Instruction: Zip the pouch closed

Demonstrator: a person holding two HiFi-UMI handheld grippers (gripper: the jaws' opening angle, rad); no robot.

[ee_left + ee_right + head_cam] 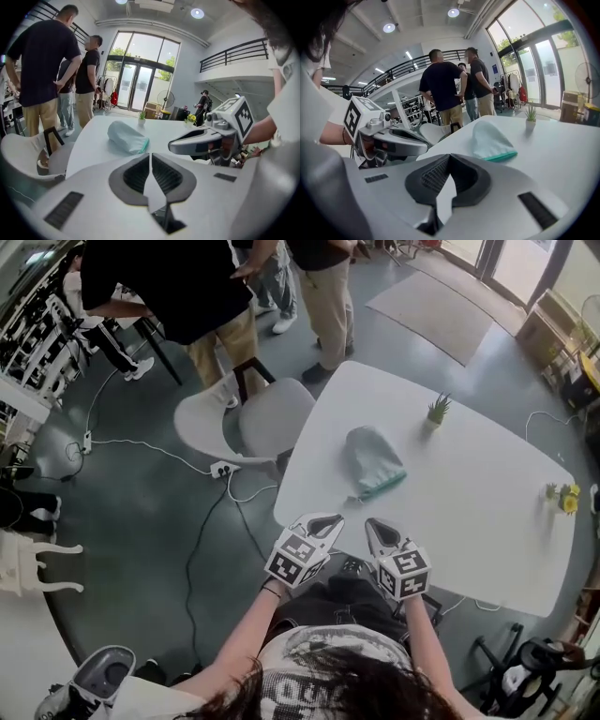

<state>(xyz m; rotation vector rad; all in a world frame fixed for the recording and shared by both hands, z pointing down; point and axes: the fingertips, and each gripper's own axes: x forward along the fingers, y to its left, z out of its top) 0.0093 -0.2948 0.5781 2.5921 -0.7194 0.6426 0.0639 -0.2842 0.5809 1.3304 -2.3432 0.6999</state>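
**Teal-edged pouch waits, both grippers shut**

Left gripper [317, 523] hangs by the near edge of the table [487, 512]. Its jaws are pressed together with nothing in them. The pouch [372, 460] lies flat on the table, well ahead of both grippers, with its teal edge [384, 486] on the near side. Right gripper [380, 531] is pressed together too, and empty.

I think both must spread their jaws first. One should pinch the pouch end to keep it steady. The other should grab the zip pull and slide it along the teal edge. The pull is too small to see.

The head view shows the whole table and a small plant [437, 410]. The gripper views show how puffy the pouch is.
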